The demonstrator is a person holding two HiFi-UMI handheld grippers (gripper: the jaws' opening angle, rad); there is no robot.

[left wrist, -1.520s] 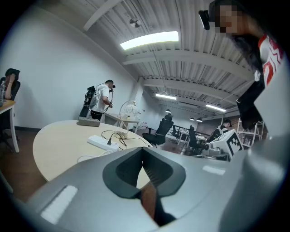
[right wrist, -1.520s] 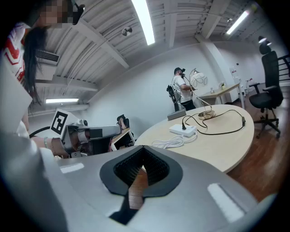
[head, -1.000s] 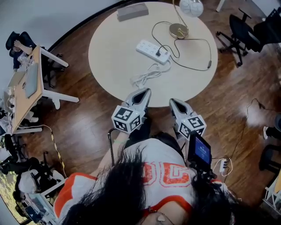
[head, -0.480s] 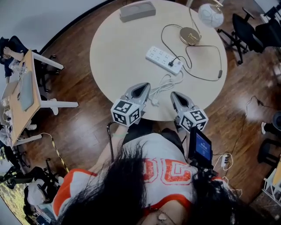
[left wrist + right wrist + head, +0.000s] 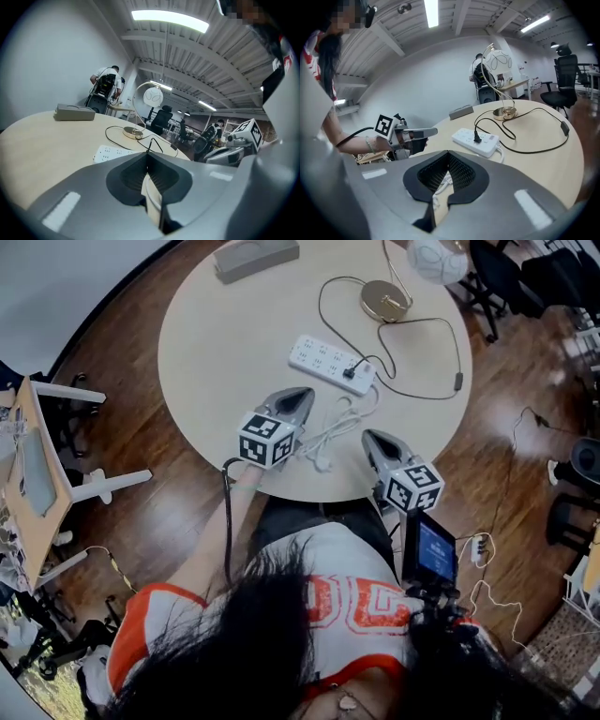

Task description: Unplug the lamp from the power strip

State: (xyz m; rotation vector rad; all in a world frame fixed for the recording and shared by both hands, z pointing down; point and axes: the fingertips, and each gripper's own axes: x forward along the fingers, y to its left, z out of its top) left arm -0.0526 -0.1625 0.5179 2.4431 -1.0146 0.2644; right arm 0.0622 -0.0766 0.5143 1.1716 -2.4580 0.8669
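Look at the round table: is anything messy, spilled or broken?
Nothing looks spilled or broken. The lamp stands upright, and its black plug sits in the power strip. The only untidy bit is the strip's white cord, lying in a loose tangle near the front edge of the table.

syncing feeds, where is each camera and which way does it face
Head view: on the head, steeply down at the table; hair, shirt, left gripper, right gripper show.
Left gripper view: on that gripper, facing the lamp; its shut jaws show.
Right gripper view: on that gripper, facing the strip; its shut jaws and the left arm show.
All three share strip and lamp.
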